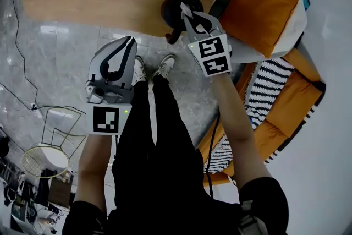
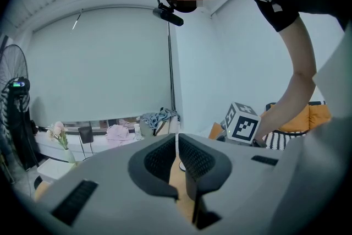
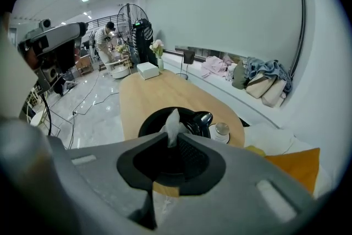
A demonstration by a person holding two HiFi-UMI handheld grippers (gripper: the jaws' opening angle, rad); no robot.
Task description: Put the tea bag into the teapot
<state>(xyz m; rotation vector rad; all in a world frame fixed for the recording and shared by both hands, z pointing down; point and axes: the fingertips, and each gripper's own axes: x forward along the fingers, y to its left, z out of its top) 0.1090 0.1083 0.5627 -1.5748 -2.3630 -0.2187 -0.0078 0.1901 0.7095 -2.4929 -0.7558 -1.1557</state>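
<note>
Since the bag has to drop cleanly, my right claw [image 3: 171, 139] is clenched on one end of the tea bag [image 3: 172, 121], its free end lined up with the black teapot [image 3: 147, 123] on the tabletop [image 3: 148, 91]. My left claw [image 2: 176, 139], pressed together and empty, hangs off the tabletop's edge, out of the way.
</note>
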